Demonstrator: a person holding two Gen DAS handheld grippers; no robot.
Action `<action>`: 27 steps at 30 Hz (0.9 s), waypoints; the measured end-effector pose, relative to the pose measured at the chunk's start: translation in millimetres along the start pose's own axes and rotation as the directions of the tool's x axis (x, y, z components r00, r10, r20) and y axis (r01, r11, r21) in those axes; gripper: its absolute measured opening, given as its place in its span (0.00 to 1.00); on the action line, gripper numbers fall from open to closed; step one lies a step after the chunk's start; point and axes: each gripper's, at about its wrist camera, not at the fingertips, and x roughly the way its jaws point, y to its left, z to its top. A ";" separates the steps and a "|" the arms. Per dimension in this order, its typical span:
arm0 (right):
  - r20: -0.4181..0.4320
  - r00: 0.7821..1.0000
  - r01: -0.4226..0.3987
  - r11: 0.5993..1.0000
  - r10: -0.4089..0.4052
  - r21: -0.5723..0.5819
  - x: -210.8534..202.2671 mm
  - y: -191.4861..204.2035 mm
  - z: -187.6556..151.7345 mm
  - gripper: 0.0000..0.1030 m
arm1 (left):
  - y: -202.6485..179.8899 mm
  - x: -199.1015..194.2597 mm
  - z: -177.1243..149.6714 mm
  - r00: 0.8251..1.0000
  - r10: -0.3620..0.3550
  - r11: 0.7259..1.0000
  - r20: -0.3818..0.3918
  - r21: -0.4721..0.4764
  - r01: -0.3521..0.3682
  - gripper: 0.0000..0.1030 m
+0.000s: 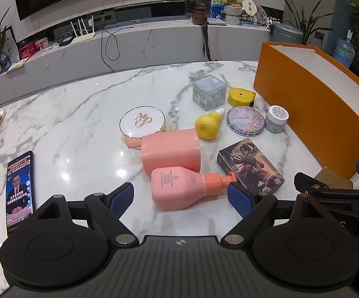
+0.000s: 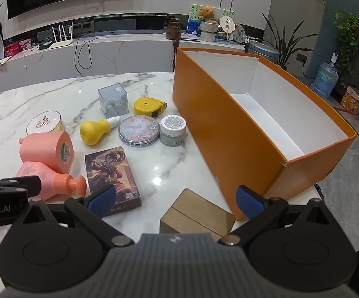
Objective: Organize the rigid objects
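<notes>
With orange box (image 2: 229, 129) still empty, task at start. Items clustered on desk (image 1: 80, 129) left of box. Left claw (image 1: 180, 197) spread around pink pump bottle (image 1: 179, 186), not gripping. Right claw (image 2: 175, 200) spread over wooden block (image 2: 197, 214). Next: pinch, lift into box.

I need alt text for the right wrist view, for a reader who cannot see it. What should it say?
An open right tool hovers over a small wooden block on a marble table, beside an empty orange box with a white interior. To the left lie pink bottles, a card box, a yellow tape measure and cosmetic compacts.
</notes>
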 end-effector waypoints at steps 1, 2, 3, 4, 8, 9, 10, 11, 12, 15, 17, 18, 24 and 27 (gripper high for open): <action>0.000 1.000 -0.003 1.000 0.003 0.003 -0.2 -0.3 0.2 0.98 | 0.0 -0.5 0.0 1.000 0.000 1.000 0.001 0.000 0.000 0.97; 0.000 1.000 -0.004 1.000 0.004 0.004 -0.7 -0.5 0.2 0.98 | 0.2 -0.8 -0.1 1.000 0.000 1.000 0.000 0.000 0.000 0.97; 0.001 1.000 -0.005 1.000 0.005 0.005 -1.2 -0.6 0.3 0.98 | 0.2 -0.9 -0.1 1.000 -0.001 1.000 0.000 -0.001 0.001 0.97; 0.002 1.000 -0.006 1.000 0.006 0.004 -1.7 -0.5 0.2 0.98 | 0.4 -1.2 -0.4 1.000 -0.002 1.000 0.000 -0.003 0.002 0.97; 0.005 1.000 -0.008 1.000 0.008 -0.001 -2.6 -0.3 -0.6 0.98 | 0.3 -2.7 -1.8 1.000 -0.001 1.000 0.003 -0.001 0.001 0.97; 0.005 1.000 -0.007 1.000 0.007 -0.001 -3.0 -0.5 -0.5 0.98 | 0.0 -3.0 -2.6 1.000 0.000 1.000 0.003 -0.001 0.000 0.97; 0.007 1.000 -0.006 1.000 0.006 -0.001 -3.5 -0.6 -0.5 0.98 | -0.2 -3.2 -3.4 1.000 0.000 1.000 0.003 -0.003 0.000 0.97; 0.009 1.000 -0.004 1.000 0.004 -0.001 -4.2 -0.9 -0.4 0.98 | -0.3 -3.7 -4.0 1.000 0.001 1.000 0.004 -0.006 -0.001 0.97; 0.009 1.000 -0.002 1.000 0.002 -0.002 -4.6 -1.0 -0.1 0.98 | -0.6 -4.4 -4.6 1.000 0.002 1.000 0.005 -0.006 -0.002 0.97; 0.011 1.000 0.000 1.000 0.000 -0.001 -5.3 -1.5 -0.6 0.98 | -3.0 -6.7 -5.2 1.000 0.005 1.000 0.008 0.002 -0.006 0.97; 0.011 1.000 0.000 1.000 0.000 0.001 -4.9 -1.3 -0.4 0.98 | -3.7 -7.7 -5.0 1.000 0.007 1.000 0.010 0.003 -0.007 0.97; 0.012 1.000 0.000 1.000 0.000 0.002 -4.2 -1.2 -0.5 0.98 | -3.9 -8.3 -4.9 1.000 0.009 1.000 0.011 0.004 -0.009 0.97; 0.015 1.000 -0.003 1.000 0.003 0.006 -4.6 -2.2 -0.8 0.98 | -4.9 -9.6 -5.0 1.000 0.015 1.000 0.013 0.008 -0.015 0.97; 0.015 1.000 -0.003 1.000 0.003 0.006 -4.6 -2.3 -0.7 0.98 | -4.8 -10.4 -5.1 1.000 0.016 1.000 0.014 0.009 -0.016 0.97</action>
